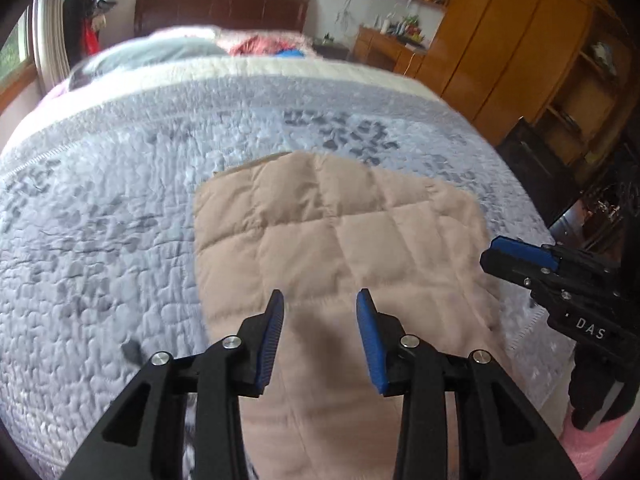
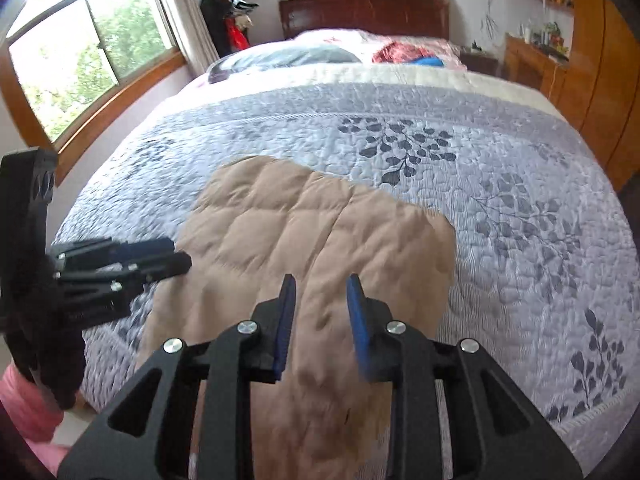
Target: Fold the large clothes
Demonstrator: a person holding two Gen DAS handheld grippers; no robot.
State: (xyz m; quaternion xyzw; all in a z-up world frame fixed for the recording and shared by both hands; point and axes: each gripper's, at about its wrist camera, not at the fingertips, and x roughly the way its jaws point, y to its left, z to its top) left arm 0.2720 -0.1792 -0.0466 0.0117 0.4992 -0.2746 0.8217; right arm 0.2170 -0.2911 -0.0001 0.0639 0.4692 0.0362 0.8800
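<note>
A beige quilted garment (image 1: 340,240) lies flat on the bed, its near part reaching the bed's front edge; it also shows in the right wrist view (image 2: 320,240). My left gripper (image 1: 320,304) is open and empty, hovering above the garment's near part. My right gripper (image 2: 321,288) is open and empty, also above the garment's near part. In the left wrist view the right gripper (image 1: 520,256) sits to the right of the garment. In the right wrist view the left gripper (image 2: 168,256) sits at the garment's left edge.
The bed has a blue-grey leaf-patterned quilt (image 2: 500,184). Pillows and red cloth (image 2: 396,52) lie by the headboard (image 2: 360,12). Wooden wardrobes (image 1: 500,40) stand to the right, a window (image 2: 80,60) to the left.
</note>
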